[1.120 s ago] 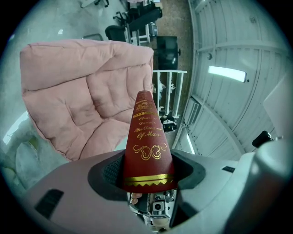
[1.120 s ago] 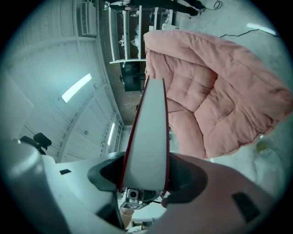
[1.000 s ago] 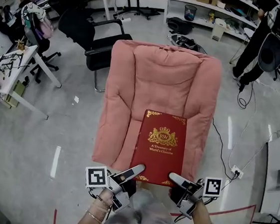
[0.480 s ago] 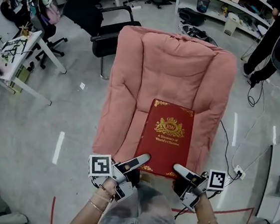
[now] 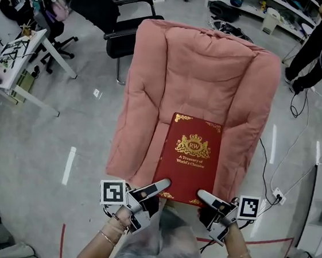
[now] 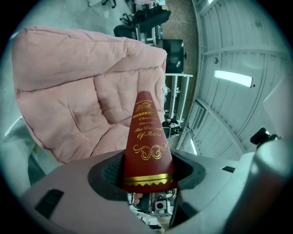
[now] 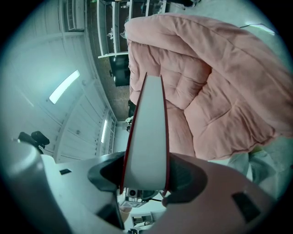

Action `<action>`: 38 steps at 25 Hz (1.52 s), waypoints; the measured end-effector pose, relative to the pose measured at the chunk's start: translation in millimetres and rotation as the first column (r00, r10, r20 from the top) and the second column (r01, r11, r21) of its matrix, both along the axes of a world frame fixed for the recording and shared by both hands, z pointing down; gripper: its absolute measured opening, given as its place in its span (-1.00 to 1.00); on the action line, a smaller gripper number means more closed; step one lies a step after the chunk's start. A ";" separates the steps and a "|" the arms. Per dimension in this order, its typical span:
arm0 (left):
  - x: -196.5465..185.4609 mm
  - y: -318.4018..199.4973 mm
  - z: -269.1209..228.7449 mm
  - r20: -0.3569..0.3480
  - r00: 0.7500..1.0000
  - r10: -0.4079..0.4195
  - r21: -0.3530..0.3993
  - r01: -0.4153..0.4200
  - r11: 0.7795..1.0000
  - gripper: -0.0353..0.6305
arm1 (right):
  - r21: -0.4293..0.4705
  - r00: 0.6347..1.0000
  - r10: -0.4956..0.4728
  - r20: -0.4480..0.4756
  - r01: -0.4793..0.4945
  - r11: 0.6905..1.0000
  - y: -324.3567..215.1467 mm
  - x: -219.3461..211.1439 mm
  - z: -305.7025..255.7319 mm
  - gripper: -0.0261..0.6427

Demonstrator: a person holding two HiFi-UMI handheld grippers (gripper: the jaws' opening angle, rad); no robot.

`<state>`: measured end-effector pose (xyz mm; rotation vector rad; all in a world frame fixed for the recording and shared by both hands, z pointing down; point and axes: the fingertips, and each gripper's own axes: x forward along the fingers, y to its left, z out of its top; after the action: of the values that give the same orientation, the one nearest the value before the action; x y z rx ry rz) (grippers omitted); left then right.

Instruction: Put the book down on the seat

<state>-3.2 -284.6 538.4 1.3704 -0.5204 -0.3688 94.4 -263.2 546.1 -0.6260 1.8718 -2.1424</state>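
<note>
Gripping the large red hardcover book with gold crest (image 5: 189, 158) by its near edge, cover up, over the front of the plush pink cushioned armchair (image 5: 206, 61) seat; resting or just above, impossible to tell. Left gripper (image 5: 160, 185) clamped on the spine-side corner, right gripper (image 5: 204, 195) on the white page-edge corner. Black office chair (image 5: 123, 31) behind, on grey floor (image 5: 63, 126).

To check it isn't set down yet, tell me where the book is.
Head view, centre: the book is over the pink armchair, its near edge clamped in the jaws of the left gripper and the right gripper.
</note>
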 end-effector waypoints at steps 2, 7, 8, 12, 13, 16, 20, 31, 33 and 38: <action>2.4 -2.1 3.9 -0.003 1.000 -0.004 -0.005 0.004 1.000 -0.16 | -0.008 1.000 0.000 0.001 0.000 1.000 -2.0 1.9 3.3 -0.10; -1.1 -5.3 30.3 -0.001 1.000 0.002 -0.026 -0.002 1.000 -0.16 | -0.032 1.000 0.005 -0.003 -0.005 0.999 -4.9 -1.7 28.7 -0.10; -1.5 -6.3 35.7 -0.002 1.000 0.002 -0.031 -0.002 1.000 -0.16 | -0.038 1.000 0.008 -0.003 -0.008 0.999 -5.9 -2.4 34.0 -0.10; -9.7 -10.1 54.9 -0.012 1.000 -0.013 -0.057 0.012 0.998 -0.16 | -0.062 1.000 0.018 -0.002 -0.018 0.998 -9.6 -10.9 52.9 -0.10; -14.4 -10.9 59.5 -0.013 1.000 -0.015 -0.063 0.014 0.998 -0.16 | -0.066 1.000 0.021 -0.004 -0.021 0.998 -10.5 -15.2 57.1 -0.10; -24.4 -14.8 72.3 -0.015 1.000 -0.019 -0.082 0.018 0.997 -0.16 | -0.070 1.000 0.027 -0.007 -0.027 0.997 -15.1 -24.8 70.1 -0.10; -27.1 -19.9 87.2 -0.008 1.000 -0.018 -0.100 0.017 0.995 -0.16 | -0.093 0.999 0.032 -0.004 -0.033 0.995 -19.0 -27.5 85.8 -0.10; -33.5 -33.2 122.5 0.008 1.000 -0.008 -0.154 0.009 0.988 -0.16 | -0.148 0.998 0.064 0.003 -0.063 0.987 -32.5 -33.7 119.3 -0.10; -34.5 -35.4 127.7 0.008 1.000 -0.009 -0.166 0.010 0.986 -0.16 | -0.153 0.998 0.067 0.003 -0.066 0.986 -34.8 -34.5 124.8 -0.10; -38.2 -42.3 143.0 0.011 1.000 -0.016 -0.195 0.018 0.981 -0.16 | -0.175 0.997 0.079 -0.001 -0.077 0.981 -42.1 -37.4 141.5 -0.10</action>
<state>-41.4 -326.9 681.4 1.1798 -0.5615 -0.3164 57.0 -305.3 687.6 -0.7147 1.6384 -2.2713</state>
